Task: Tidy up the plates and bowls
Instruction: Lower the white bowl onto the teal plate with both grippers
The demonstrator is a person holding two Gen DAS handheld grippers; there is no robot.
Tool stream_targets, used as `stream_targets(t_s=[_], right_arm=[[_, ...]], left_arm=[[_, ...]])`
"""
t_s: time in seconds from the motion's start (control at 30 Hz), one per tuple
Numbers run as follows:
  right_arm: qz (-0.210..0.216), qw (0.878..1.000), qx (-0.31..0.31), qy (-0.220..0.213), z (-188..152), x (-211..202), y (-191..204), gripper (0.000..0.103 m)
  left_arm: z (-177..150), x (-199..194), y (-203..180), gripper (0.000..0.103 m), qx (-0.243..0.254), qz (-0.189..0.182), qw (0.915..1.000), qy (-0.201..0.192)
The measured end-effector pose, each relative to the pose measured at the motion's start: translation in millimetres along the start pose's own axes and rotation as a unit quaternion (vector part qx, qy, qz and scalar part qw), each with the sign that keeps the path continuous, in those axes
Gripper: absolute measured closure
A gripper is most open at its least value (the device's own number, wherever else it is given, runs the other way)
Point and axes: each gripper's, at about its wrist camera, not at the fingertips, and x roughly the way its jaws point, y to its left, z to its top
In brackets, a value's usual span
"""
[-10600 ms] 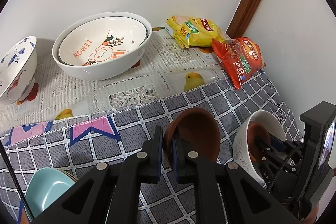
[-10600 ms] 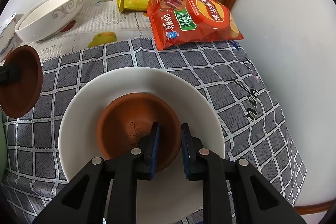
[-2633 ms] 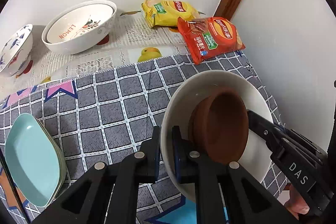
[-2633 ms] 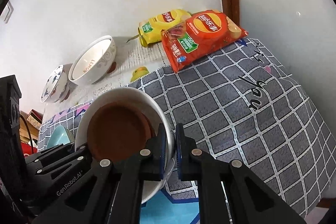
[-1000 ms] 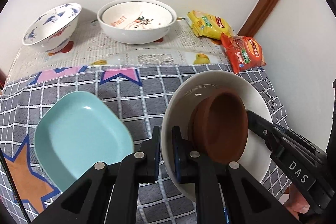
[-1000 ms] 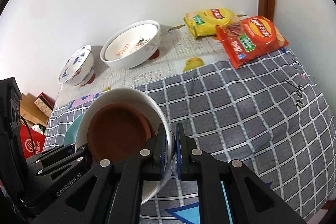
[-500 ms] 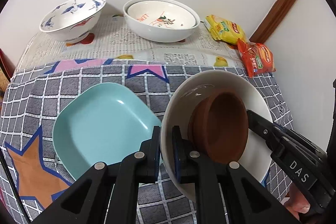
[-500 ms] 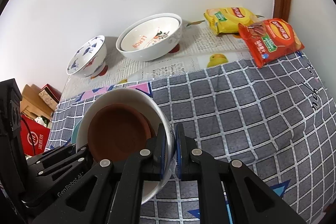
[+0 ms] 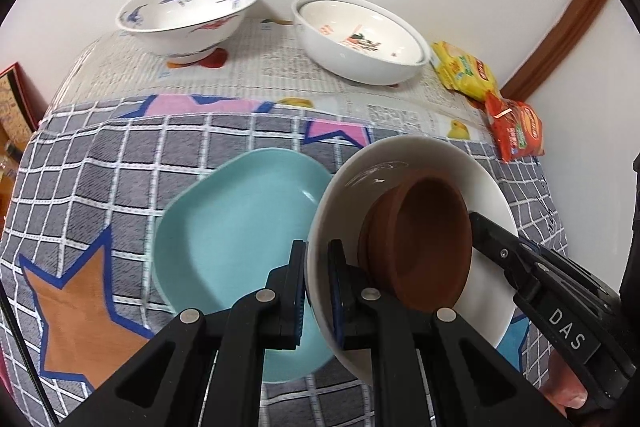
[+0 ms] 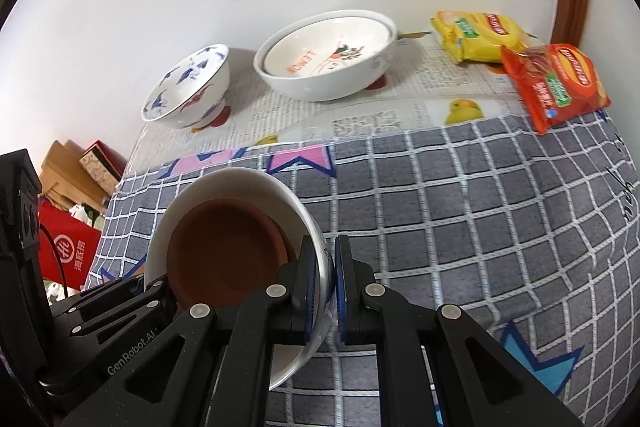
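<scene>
Both grippers have carried the white ceramic bowl [image 9: 416,163] across the cloth from the snack-bag end, so that it now hangs beside and partly over the pale turquoise squarish plate [image 9: 236,211], which a second ago lay further off to the left. Left gripper [image 9: 318,287] pinches the bowl's near rim with its jaws narrowed onto the wall; right gripper [image 10: 322,277] clamps the opposite rim the same way. Inside the white bowl sit the stacked brown terracotta saucers [image 9: 420,243], leaning toward the low side because the bowl is tilted.

Judging from the task, the step in hand is to set this bowl down onto the turquoise plate. To do it well, level the bowl first so the saucers do not slide against the rim, keep both pinches firm and matched, centre the bowl's foot over the plate's flat middle, then lower slowly until it rests before easing either grip.

At the far side of the grey checked tablecloth [image 10: 460,227] stand the blue-patterned white bowl [image 9: 188,15] and the large white bowl with a lemon print [image 9: 360,39], well apart from the load, with the yellow snack bag [image 10: 476,31] and red snack bag [image 10: 556,83] in the corner
</scene>
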Motion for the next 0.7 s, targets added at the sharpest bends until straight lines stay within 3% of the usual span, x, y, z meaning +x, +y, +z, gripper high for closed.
stream_targets(t_s=[0.7], right_arm=[[0.018, 0.999, -0.03, 0.038, -4, 48, 51, 0.094]], left_arm=[[-3, 13, 63, 0.093, -0.046, 0.021, 0.9987, 0.01]])
